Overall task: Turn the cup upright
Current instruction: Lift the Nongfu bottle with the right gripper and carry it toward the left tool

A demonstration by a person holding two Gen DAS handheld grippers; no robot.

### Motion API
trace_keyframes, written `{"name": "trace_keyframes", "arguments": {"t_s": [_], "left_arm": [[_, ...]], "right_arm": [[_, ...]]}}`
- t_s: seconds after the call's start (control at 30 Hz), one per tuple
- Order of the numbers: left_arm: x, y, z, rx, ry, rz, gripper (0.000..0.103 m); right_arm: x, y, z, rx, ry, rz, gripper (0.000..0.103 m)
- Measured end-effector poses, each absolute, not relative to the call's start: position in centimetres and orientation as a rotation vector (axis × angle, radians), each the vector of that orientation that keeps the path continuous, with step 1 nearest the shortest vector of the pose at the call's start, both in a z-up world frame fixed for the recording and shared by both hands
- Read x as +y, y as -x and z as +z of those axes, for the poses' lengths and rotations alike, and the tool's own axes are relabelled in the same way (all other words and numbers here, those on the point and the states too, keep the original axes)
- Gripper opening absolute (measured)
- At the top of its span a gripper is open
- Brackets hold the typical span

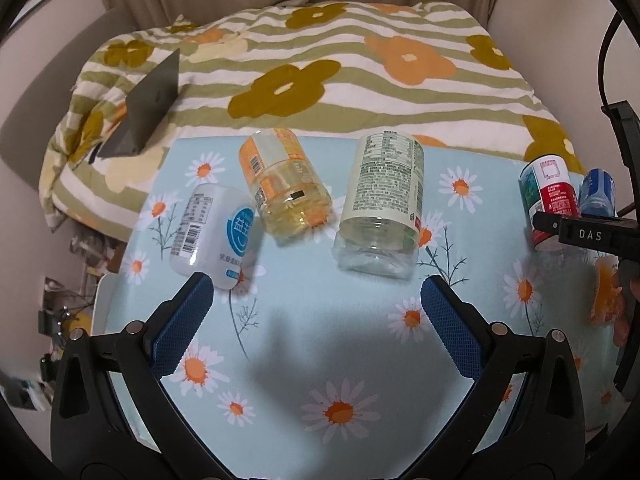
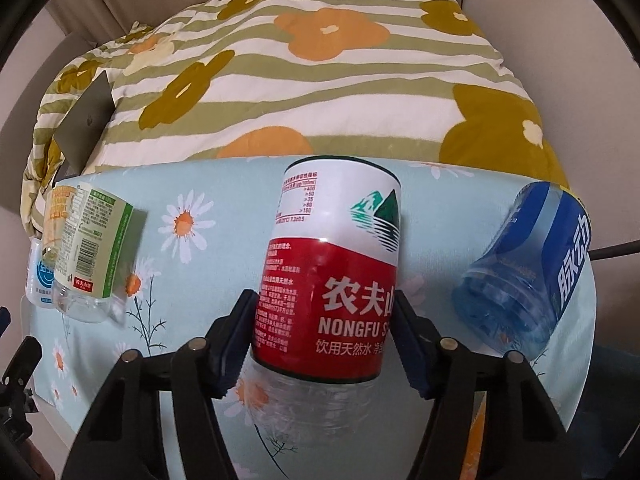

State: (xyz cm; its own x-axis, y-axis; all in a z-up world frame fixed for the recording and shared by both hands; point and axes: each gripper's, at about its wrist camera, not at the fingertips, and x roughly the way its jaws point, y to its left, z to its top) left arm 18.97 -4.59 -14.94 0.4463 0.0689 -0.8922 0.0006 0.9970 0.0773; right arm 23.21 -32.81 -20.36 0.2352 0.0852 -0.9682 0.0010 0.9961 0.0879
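Alignment between my right gripper and the red-and-white cup is what the coming move turns on: the cup sits squarely between the two pads, its long axis running away from the camera and tilted a little to the left, white end far, clear ribbed end near me and low in the frame. Both pads look pressed against the red label, one on each side, so I judge the right gripper clamped on the cup, though the contact on the right side is partly covered by the label's curve. The printing reads right way up, so I cannot be sure which end is the open mouth; the near clear end is blurred and cut by the gripper body, and whether it rests on the daisy-print cloth or hangs just above it I cannot tell. My left gripper is well apart from this cup, its blue pads spread wide with nothing between them, and the same cup appears in its view far to the right, half masked by the black bar of the other tool. The right hand is plainly the one nearer. Other containers lie on the cloth: a blue bottle just to the cup's right, a green-labelled jar, an orange-labelled jar and a white bottle near the left pads. I reckon the blue bottle leaves little room for a rightward swing.
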Motion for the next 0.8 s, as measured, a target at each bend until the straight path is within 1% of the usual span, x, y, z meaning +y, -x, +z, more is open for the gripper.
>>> {"name": "trace_keyframes", "arguments": {"t_s": [0.37, 0.6, 0.8], "left_arm": [[-2.8, -17.7, -13.6, 1.082, -0.071, 0.019, 0.103], [-0.2, -15.0, -12.3, 1.047, -0.066, 0.005, 0.103], [3.2, -11.8, -12.2, 1.045, -0.062, 0.006, 0.103]], "right_arm": [[-31.2, -21.9, -18.0, 1.295, -0.081, 0.055, 0.06], [-28.5, -18.4, -15.5, 1.262, -0.085, 0.052, 0.06], [-25.2, -14.5, -15.2, 1.27, -0.109, 0.06, 0.06]]}}
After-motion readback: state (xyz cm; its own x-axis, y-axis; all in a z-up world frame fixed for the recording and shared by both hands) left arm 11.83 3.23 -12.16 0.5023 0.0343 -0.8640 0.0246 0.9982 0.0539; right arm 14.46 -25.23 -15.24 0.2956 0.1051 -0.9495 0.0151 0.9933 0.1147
